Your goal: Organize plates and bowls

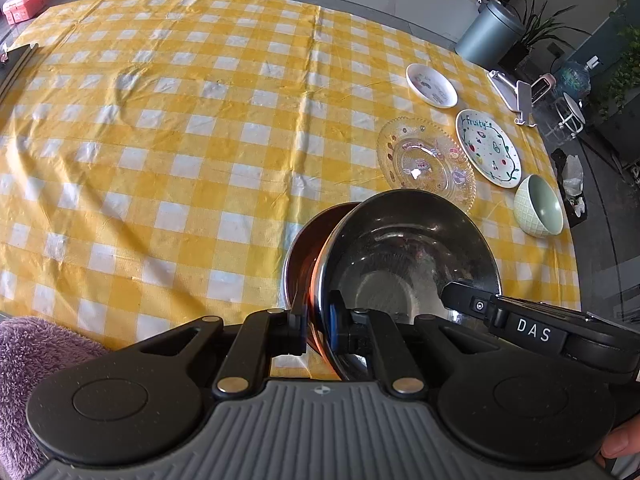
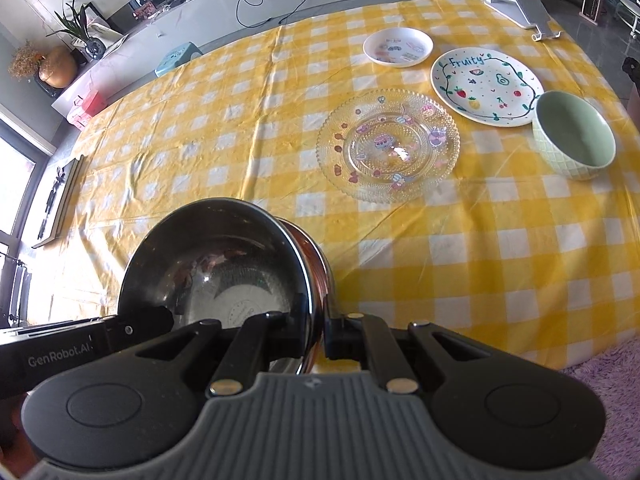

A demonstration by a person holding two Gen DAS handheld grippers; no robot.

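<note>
Closest in, both grippers clamp opposite sides of a steel bowl's (image 1: 404,248) rim: the left gripper (image 1: 320,320) on one edge, the right gripper (image 2: 318,328) on the other, jaws closed tight on it. Shiny and dark inside, with a coppery-orange reflection on its outer wall, the bowl hangs tilted above the yellow checked tablecloth (image 1: 180,140). Beyond lie a clear glass plate (image 2: 388,146), a green bowl (image 2: 574,136), a "Fruity" plate (image 2: 486,86) and a small white dish (image 2: 398,47).
</note>
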